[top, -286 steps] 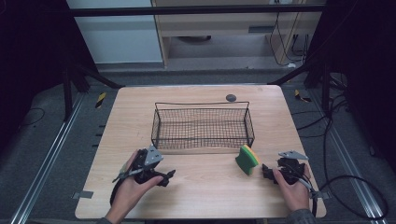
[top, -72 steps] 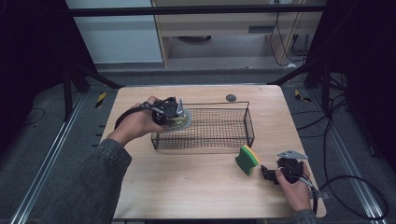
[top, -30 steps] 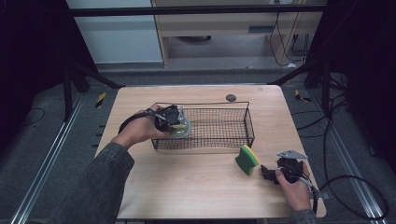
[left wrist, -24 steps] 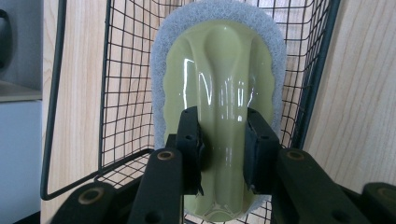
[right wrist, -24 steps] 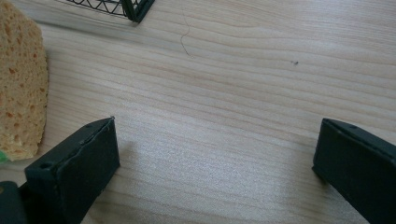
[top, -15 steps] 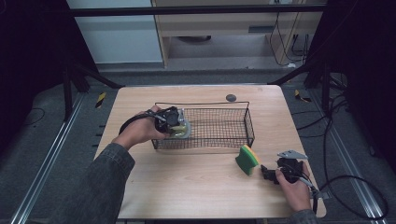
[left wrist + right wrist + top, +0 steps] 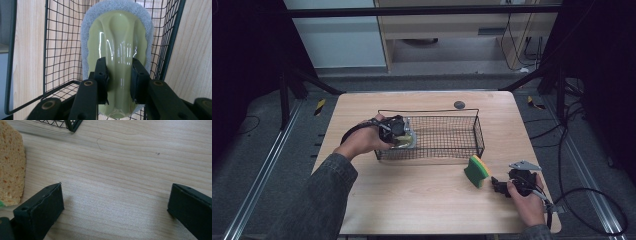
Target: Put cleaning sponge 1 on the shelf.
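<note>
At the near edge of the tabletop (image 7: pixel 422 200) the right tool (image 7: pixel 502 186) sat idle, jaws spread wide with nothing between them, right beside the green and yellow sponge (image 7: pixel 476 170), which stood on its edge just outside the wire basket (image 7: pixel 452 150).

Further back, the left tool (image 7: pixel 396 131) was inside the basket's left end, clenched on the raised handle of the pale green scrubber (image 7: pixel 117 50) with its grey pad. In the left gripper view the two jaws pinched the handle ridge from both sides, and the basket's mesh showed behind the pad.

My take on doing this bit well: I'd have lowered it until the pad sat flat on the basket's mesh floor before letting go, since that glossy handle looked slippery and a drop from height could tip it. Then I'd open the jaws fully and lift straight up, clear of the basket's left wall, so nothing snagged the wire. I'd guess the sponge was next.
</note>
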Available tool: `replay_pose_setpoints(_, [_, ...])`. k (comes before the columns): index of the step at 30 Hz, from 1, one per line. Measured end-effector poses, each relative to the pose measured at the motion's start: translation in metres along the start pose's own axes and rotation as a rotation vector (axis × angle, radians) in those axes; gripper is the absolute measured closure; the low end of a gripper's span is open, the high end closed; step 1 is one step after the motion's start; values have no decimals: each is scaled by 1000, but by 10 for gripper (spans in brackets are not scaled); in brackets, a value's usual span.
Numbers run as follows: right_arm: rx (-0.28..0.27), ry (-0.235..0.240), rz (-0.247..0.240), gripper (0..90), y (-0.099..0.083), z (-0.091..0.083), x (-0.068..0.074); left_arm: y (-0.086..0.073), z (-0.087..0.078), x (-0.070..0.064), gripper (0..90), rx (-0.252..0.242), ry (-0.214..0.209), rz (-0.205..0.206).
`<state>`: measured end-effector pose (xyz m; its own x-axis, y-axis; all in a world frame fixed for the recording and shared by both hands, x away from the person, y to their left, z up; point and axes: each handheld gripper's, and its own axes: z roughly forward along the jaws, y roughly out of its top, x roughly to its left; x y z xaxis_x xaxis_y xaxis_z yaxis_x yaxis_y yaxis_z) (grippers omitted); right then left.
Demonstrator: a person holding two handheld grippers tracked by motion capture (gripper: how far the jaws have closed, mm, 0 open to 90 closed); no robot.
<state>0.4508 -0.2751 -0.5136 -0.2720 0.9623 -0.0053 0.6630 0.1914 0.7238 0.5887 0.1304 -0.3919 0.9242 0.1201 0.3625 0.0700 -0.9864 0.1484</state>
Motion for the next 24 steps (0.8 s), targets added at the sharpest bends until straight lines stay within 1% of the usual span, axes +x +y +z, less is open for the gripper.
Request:
replay_pose_setpoints(3, [0,0,0,5,0,0,0,-1,3,0,706,-4,-7,-7])
replay_pose_setpoints(6, [0,0,0,5,0,0,0,-1,5,0,706,3,-16,-8])
replay_pose_setpoints(7, [0,0,0,5,0,0,0,-1,7,0,705,4,-21,-17])
replay_pose_setpoints(9, [0,0,0,5,0,0,0,-1,8,0,704,-3,-18,-12])
replay_pose_setpoints(11, [0,0,1,5,0,0,0,-1,7,1,704,6,-21,-12])
replay_pose_setpoints(15, [0,0,0,5,0,0,0,-1,8,2,700,4,-19,-24])
replay_pose_setpoints(19, [0,0,-1,5,0,0,0,-2,7,2,691,3,-19,-25])
replay_pose_setpoints(24, [0,0,0,5,0,0,0,-3,5,3,690,-14,-25,-37])
